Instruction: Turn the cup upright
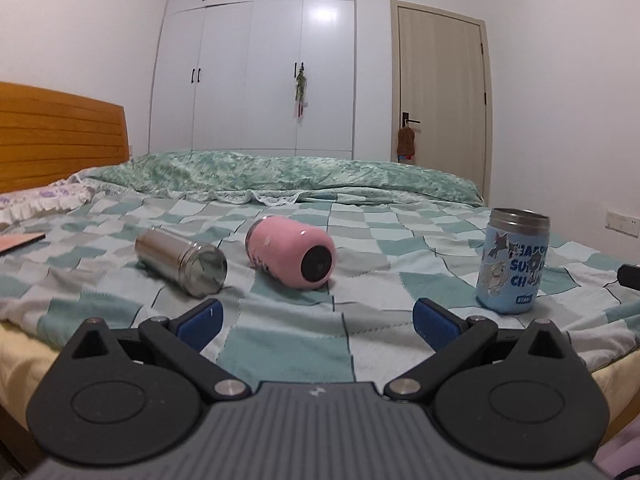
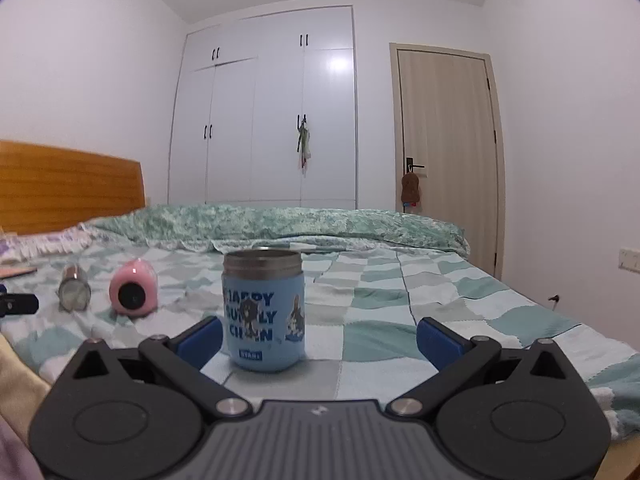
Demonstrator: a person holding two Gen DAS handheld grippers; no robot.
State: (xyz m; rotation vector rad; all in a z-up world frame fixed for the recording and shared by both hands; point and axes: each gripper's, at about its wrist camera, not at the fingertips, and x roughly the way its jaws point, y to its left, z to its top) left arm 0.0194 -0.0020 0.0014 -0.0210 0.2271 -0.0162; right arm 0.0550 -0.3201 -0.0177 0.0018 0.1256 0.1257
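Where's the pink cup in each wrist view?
Left wrist: pink cup lies on its side at centre, right of the steel cup.
Right wrist: pink cup sits far left, base toward the camera.
Shared landmark: the upright blue cup.

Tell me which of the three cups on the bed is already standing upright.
The blue cartoon-print cup, open steel rim up, just ahead of the open right gripper. The pink cup and the steel cup both lie on their sides.

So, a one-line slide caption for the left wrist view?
Open left gripper faces toppled steel cup and pink cup; blue cup upright.
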